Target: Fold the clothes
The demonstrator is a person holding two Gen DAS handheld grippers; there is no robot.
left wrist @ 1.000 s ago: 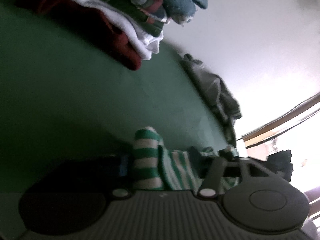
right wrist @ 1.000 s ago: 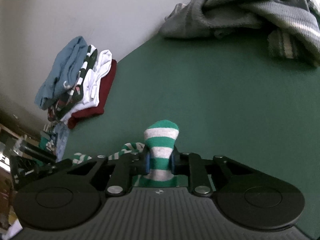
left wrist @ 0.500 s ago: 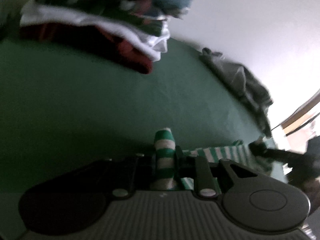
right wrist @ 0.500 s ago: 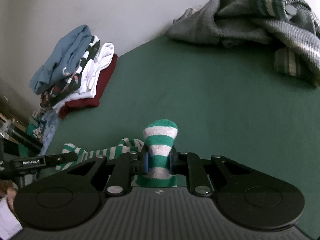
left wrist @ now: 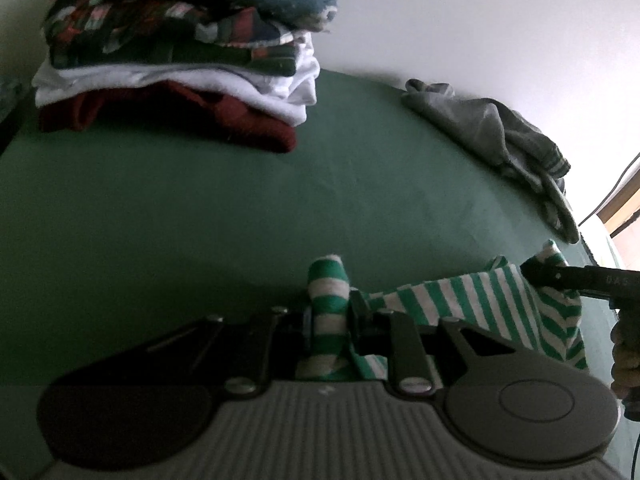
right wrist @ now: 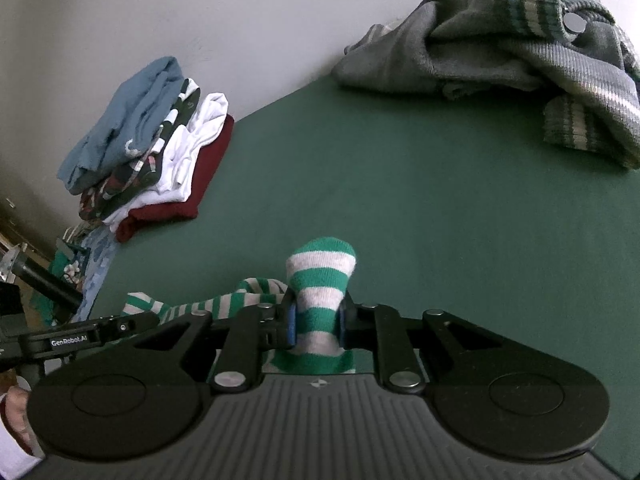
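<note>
**Both grippers clamp the striped garment over the green surface**

Left wrist view: the left gripper [left wrist: 329,316] is closed on a bunched fold of the green-and-white striped garment [left wrist: 472,304], which pokes up between its fingers; the rest of the cloth stretches off to the right, where the right gripper [left wrist: 548,276] pinches its far end, dark and partly cut off by the frame edge; a hand [left wrist: 626,356] shows at the right border behind it; the green surface [left wrist: 200,216] lies beyond, dim and a little wrinkled; at its far left stands a stack of folded clothes [left wrist: 180,60], dark red at the bottom, white above that, patterned dark pieces next and blue on top; a crumpled grey sweater [left wrist: 492,132] lies at the far right along the pale wall [left wrist: 480,20], well apart from the stack.

Right wrist view: the right gripper [right wrist: 316,320] is shut on a rounded, sock-like end of the striped garment [right wrist: 320,280], which stands upright between blue-padded fingers [right wrist: 291,322]; a twisted length of the same cloth runs left to the left gripper [right wrist: 136,322], whose black finger bears white lettering; the garment hangs just over the near edge of the green surface [right wrist: 420,200]; the stack of folded clothes [right wrist: 152,148] sits at the left against the wall [right wrist: 200,20]; the grey sweater [right wrist: 500,40], with striped cuffs and a round button, is heaped at the upper right.
</note>
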